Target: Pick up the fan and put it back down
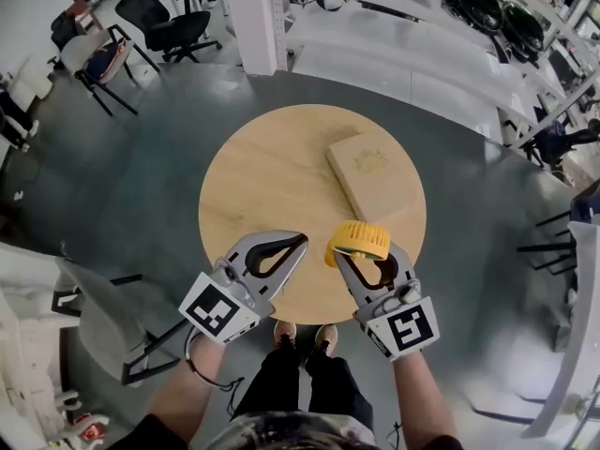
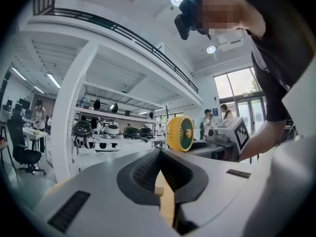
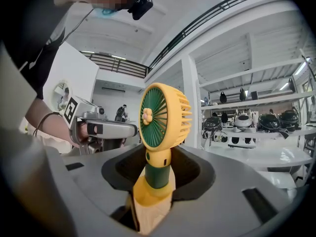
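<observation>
A small yellow fan (image 3: pixel 160 116) with a green grille and green stem stands upright between the jaws of my right gripper (image 3: pixel 157 181), which is shut on its lower stem. In the head view the fan (image 1: pixel 359 240) is over the front right part of the round wooden table (image 1: pixel 253 186), at the tips of the right gripper (image 1: pixel 361 262). I cannot tell whether its base touches the table. My left gripper (image 1: pixel 298 240) is beside it on the left, over the table's front edge, shut with nothing in it. From the left gripper view the fan (image 2: pixel 180 133) shows to the right.
A flat wooden box (image 1: pixel 375 181) lies on the table's right half, just beyond the fan. A white pillar (image 1: pixel 258 17) and office chairs (image 1: pixel 169 22) stand at the back left. Shelves with round dark devices (image 1: pixel 487 3) run along the back right.
</observation>
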Action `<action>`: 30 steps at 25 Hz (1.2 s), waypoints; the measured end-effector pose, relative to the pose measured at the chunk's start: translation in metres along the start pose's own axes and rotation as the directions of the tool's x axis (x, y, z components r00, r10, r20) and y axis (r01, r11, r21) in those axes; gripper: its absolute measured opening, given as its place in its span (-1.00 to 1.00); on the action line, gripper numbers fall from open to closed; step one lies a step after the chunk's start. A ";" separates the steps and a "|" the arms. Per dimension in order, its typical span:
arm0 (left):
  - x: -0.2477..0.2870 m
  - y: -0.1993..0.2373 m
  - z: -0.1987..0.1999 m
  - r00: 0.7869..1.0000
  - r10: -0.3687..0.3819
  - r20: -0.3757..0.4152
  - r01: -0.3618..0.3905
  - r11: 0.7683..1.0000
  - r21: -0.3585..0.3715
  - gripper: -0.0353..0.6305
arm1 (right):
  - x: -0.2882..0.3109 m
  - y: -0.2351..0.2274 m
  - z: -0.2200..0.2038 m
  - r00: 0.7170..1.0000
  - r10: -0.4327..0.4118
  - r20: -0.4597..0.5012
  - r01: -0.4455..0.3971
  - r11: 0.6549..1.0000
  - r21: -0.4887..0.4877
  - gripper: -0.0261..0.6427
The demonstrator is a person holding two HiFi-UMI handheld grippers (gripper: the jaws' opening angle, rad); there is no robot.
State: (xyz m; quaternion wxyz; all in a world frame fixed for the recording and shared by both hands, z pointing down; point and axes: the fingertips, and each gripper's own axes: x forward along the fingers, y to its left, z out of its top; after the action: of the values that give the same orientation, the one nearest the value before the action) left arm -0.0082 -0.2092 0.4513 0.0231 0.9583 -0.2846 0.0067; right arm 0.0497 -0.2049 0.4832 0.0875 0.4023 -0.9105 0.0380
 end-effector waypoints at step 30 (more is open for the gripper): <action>0.016 0.006 -0.117 0.999 0.001 -0.039 -0.003 0.999 -0.035 -0.85 | 0.030 -0.007 -0.138 0.997 -0.003 -0.074 0.005 0.999 0.038 -0.44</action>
State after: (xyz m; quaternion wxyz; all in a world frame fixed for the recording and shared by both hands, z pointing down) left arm 0.0020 -0.2177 0.5689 0.0455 0.9572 -0.2852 0.0204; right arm 0.0525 -0.2123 0.6240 0.1136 0.4041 -0.9050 0.0700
